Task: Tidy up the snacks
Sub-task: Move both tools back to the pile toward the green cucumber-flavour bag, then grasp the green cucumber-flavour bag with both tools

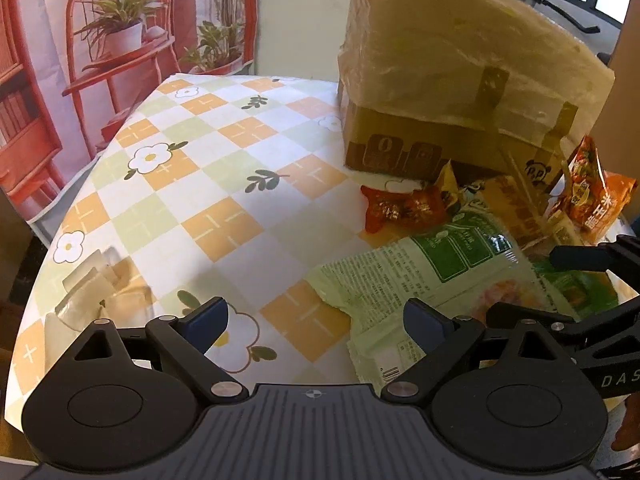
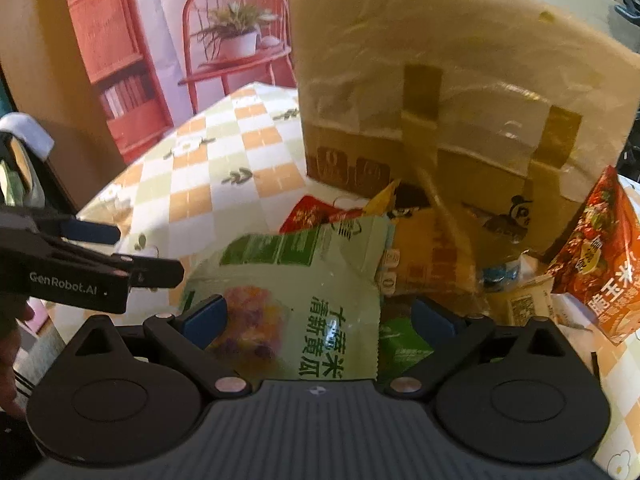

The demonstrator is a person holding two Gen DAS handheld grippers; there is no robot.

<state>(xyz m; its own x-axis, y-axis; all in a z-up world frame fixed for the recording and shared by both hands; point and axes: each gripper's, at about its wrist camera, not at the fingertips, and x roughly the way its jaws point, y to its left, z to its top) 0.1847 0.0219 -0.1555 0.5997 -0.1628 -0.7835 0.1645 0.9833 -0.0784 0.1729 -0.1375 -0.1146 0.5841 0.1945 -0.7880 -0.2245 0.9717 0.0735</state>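
lining up my spread right gripper (image 2: 316, 316) over the green bag (image 2: 304, 280) on the desk (image 1: 208, 184), i judge it light, crinkly and slippery, best pinched at its flat sealed edge.

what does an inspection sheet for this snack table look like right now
surface: checked floral tablecloth, mostly bare on the left.
job's things: green packet nearest, red packet, orange packet, piled before the box.
clutter: clear plastic pieces at the left edge.
grippers: left hand-held gripper open, holding nothing; right hand-held gripper open over the green packet.
cables: nothing seen.
surroundings: printed backdrop of red chair and plants.
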